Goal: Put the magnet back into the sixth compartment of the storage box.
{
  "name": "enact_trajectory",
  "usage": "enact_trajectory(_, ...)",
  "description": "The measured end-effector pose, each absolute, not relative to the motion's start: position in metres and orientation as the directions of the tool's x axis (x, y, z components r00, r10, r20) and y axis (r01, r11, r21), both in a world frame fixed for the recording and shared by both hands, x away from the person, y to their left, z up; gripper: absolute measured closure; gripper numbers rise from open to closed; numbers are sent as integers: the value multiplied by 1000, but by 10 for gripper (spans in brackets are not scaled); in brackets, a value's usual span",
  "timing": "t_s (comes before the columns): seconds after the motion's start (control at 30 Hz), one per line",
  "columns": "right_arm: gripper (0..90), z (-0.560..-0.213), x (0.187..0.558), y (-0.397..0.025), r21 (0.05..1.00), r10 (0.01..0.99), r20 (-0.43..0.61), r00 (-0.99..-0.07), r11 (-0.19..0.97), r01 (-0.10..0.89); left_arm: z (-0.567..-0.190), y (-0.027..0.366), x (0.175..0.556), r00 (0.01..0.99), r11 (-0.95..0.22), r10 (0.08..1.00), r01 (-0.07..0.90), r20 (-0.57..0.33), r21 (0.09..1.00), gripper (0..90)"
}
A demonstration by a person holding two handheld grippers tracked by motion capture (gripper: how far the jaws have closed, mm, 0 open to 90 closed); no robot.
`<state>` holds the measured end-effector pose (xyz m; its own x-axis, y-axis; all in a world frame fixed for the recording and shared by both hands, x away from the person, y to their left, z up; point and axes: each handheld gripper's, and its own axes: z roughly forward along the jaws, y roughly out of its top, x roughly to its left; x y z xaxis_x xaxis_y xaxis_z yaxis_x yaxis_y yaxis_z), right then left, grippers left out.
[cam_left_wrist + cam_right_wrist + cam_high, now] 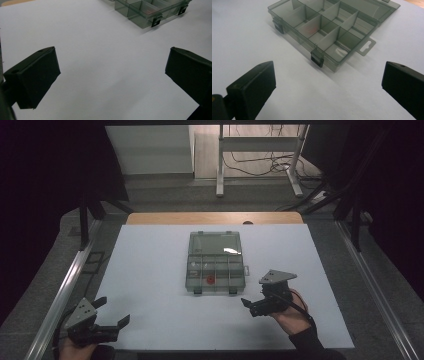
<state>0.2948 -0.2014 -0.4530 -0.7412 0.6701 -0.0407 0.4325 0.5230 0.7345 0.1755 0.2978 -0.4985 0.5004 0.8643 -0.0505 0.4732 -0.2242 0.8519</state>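
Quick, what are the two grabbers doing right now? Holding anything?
Left gripper: open, holding nothing, over the white table.
Right gripper: open, holding nothing, near the clear plastic box.

No text, label, brand, number or sign can be read anywhere. The smoky transparent plastic compartment box (329, 32) lying ahead of the right gripper carries no legible lettering. The white table sheet (100, 62) beneath the left gripper is likewise unmarked.
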Motion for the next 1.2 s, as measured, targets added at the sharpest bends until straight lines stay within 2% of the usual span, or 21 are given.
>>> enact_trajectory(1.2, 0, -455, 269, -258, 757, 778, -51, -626, 439, 484, -498, 298, 176, 499, -224, 865, 475, -51, 851, 1)
